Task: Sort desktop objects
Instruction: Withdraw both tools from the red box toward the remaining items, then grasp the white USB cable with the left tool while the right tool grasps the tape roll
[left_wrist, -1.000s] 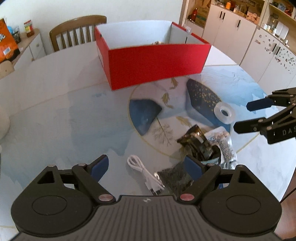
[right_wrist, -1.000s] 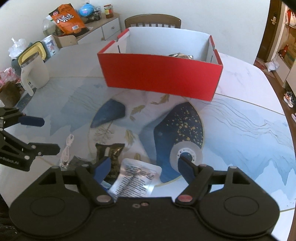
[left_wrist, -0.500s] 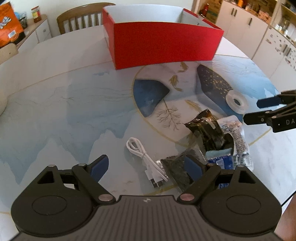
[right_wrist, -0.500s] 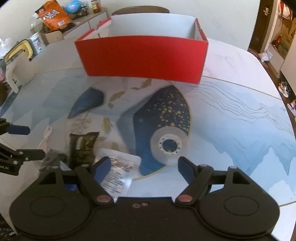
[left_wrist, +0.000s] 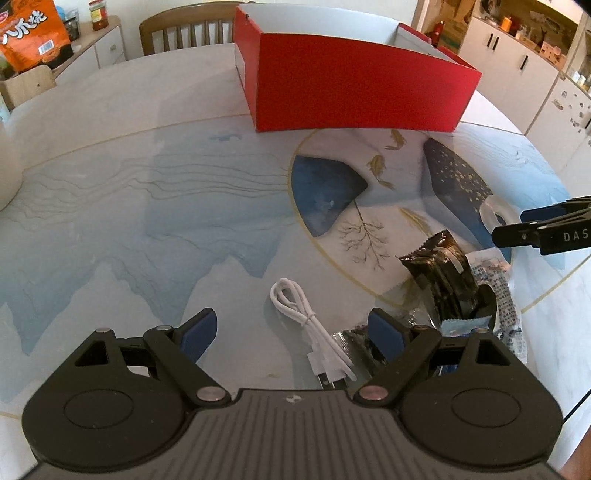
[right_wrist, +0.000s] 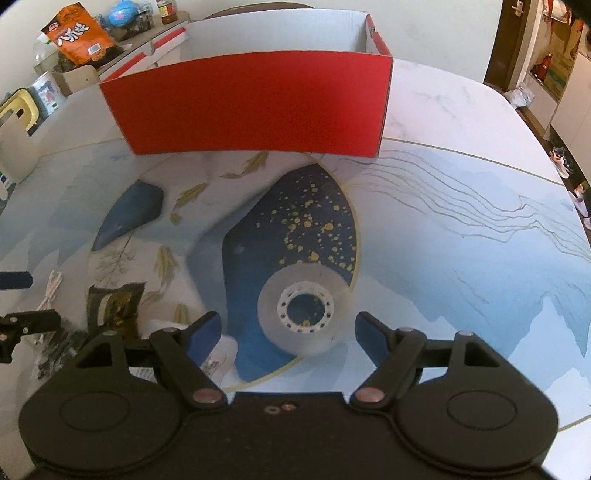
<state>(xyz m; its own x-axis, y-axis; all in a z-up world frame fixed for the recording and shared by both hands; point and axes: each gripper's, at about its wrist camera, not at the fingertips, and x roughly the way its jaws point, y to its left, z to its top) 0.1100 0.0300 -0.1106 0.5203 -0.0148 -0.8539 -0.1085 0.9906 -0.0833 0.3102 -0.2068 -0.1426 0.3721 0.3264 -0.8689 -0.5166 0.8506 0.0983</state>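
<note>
A red box (left_wrist: 354, 88) with a white inside stands at the far side of the table; it also shows in the right wrist view (right_wrist: 255, 103). My left gripper (left_wrist: 291, 330) is open, low over a coiled white cable (left_wrist: 310, 325). A dark snack packet (left_wrist: 441, 273), a clear printed pouch (left_wrist: 498, 284) and a small dark bag (left_wrist: 360, 341) lie to its right. My right gripper (right_wrist: 288, 330) is open, its fingers on either side of a clear tape roll (right_wrist: 304, 310) lying flat. The tape roll also shows in the left wrist view (left_wrist: 493, 216).
The round table top (left_wrist: 147, 206) carries a blue painted pattern. A wooden chair (left_wrist: 184, 26) stands behind the box. An orange snack bag (right_wrist: 79, 37) and jars sit on a side cabinet at the left. A white jug (right_wrist: 16, 144) stands at the table's left edge.
Both grippers have come down and forward. The tape roll now lies between my right gripper's fingers, and the white cable sits closer to my left gripper. Nothing has been taken hold of.
</note>
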